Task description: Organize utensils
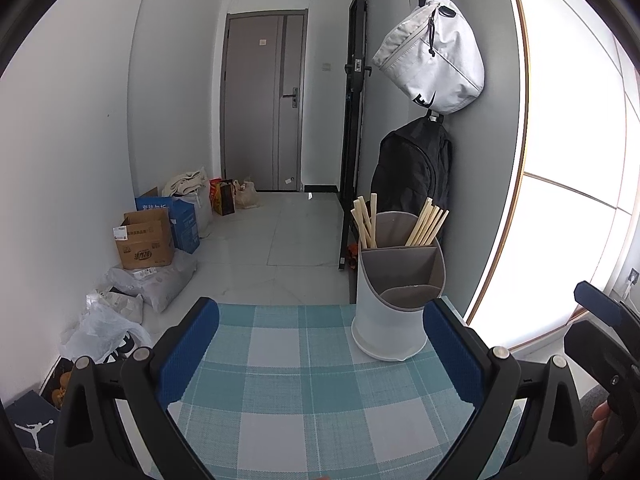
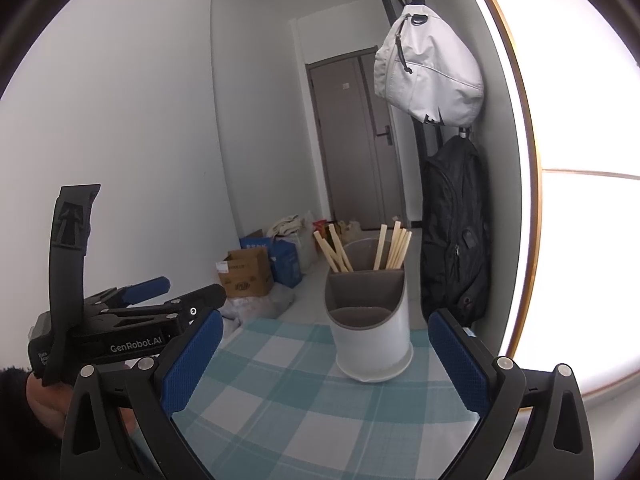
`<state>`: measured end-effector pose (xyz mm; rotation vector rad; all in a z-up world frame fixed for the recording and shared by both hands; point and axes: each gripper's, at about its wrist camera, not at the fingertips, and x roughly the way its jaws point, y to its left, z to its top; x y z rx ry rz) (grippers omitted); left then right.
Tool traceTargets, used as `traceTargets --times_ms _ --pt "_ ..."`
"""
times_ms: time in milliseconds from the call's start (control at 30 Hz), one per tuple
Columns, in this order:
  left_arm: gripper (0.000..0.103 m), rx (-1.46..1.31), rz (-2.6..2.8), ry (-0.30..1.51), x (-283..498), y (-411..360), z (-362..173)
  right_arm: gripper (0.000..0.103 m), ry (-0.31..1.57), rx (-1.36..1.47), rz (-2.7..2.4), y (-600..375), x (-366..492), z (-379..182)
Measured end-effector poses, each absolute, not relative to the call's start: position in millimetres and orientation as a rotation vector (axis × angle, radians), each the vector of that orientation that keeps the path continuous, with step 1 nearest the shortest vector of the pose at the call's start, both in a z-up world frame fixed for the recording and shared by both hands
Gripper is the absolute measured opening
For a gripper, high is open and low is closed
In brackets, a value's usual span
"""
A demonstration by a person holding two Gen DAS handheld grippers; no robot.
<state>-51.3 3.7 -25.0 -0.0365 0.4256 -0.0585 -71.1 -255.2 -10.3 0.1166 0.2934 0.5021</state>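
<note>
The utensil holder (image 1: 398, 292) stands right of centre on the checked tablecloth (image 1: 304, 396), upright, with wooden chopsticks (image 1: 426, 224) leaning in its two rear compartments, so the sorting looks finished. Its front compartment seems empty, though the rim hides its floor. The left gripper (image 1: 320, 360) and right gripper (image 2: 324, 364) both hover short of it, jaws wide apart and carrying nothing.

The chopsticks (image 1: 426, 222) are looking like pale bare wood, the holder (image 1: 394, 300) is showing smooth matt plastic, and the desk (image 1: 300, 380) is wearing a woven checked cloth, kinda textured.
</note>
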Motion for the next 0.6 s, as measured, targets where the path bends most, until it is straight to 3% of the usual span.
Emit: traceTargets --times_ms 600 --pt "0.1 -0.025 -0.066 0.42 -53.0 0.8 -24.7 0.103 0.294 0.117 0.502 -254.4 -71.2 -10.7"
